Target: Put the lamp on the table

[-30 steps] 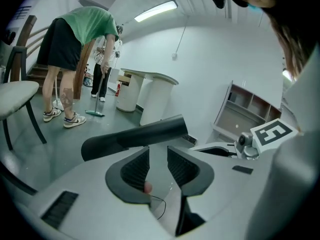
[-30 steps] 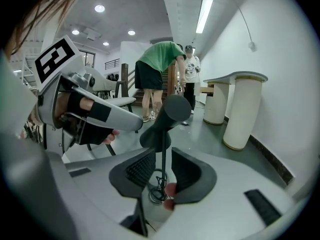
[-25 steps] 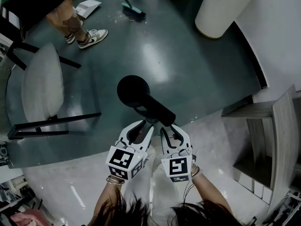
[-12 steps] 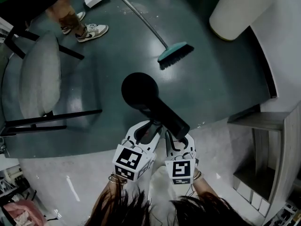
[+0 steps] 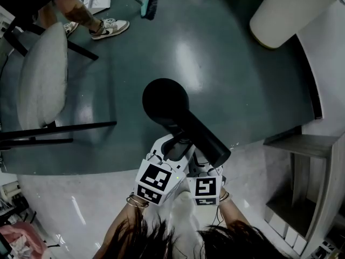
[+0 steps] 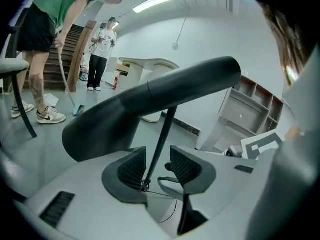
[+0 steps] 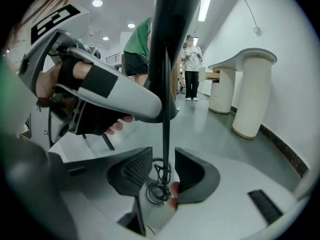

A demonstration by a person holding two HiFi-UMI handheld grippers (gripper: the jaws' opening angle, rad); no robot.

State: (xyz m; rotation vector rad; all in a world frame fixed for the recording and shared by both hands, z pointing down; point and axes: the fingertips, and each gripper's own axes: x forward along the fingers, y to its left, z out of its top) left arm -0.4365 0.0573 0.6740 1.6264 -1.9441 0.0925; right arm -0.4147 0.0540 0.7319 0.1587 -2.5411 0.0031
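Note:
The lamp has a black round shade (image 5: 165,102) on a thick black arm and a thin black stem (image 7: 165,109). It stands over the white table (image 5: 81,204) near its curved edge. My left gripper (image 5: 173,146) is open around the stem (image 6: 161,139), which passes close to its left pad with a gap at the right. My right gripper (image 7: 163,166) is open too, with the stem free between its pads and a coiled cord (image 7: 159,190) at the foot. Both sets of jaws have just been opening. In the head view the lamp's arm hides the right gripper's fingertips, and the foot is hidden.
A grey chair (image 5: 40,80) stands on the dark floor at the left. A person in sneakers (image 5: 110,27) sweeps with a teal broom (image 5: 149,5) beside a dustpan (image 5: 96,1). A white column (image 5: 291,12) stands at the back right, a wooden shelf unit (image 5: 312,166) at the right.
Both grippers have sunk with the lamp and drawn closer together, and their jaws have spread off the stem. The broom has swept back to the top of the view.

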